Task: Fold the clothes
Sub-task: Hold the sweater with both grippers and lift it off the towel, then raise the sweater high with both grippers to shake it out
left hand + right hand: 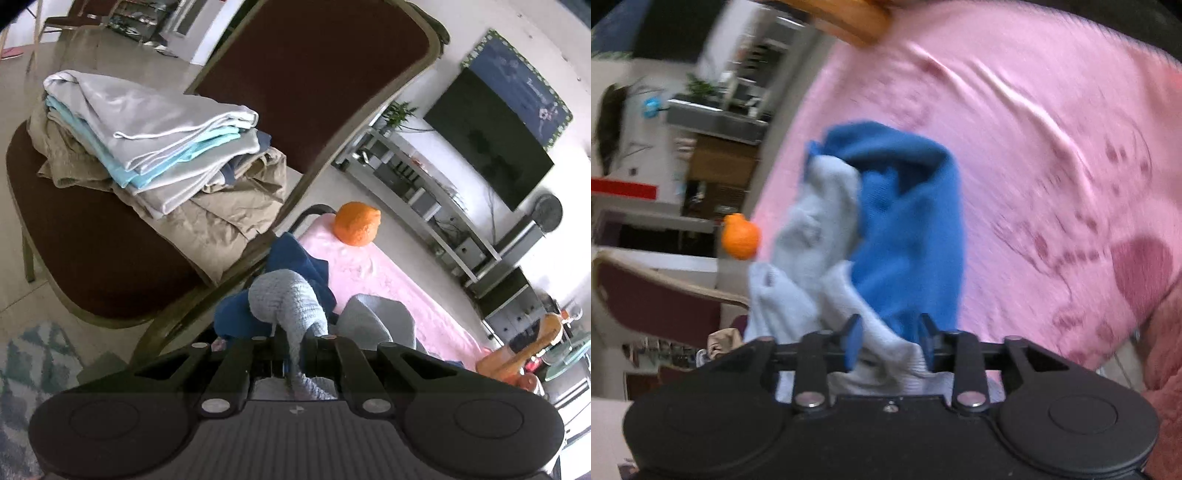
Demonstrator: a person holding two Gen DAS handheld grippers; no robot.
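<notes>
Both wrist cams tilt down, close over pink sheet [1052,147]; share orange ball [357,223]; R blurred, maybe nearer.

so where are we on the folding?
Done: a stack of folded clothes sits on the chair. In hand: the left gripper is shut on a pale blue garment; the right gripper has open jaws around the same blue bundle. Left: that bundle is still crumpled over the pink cover.
</notes>
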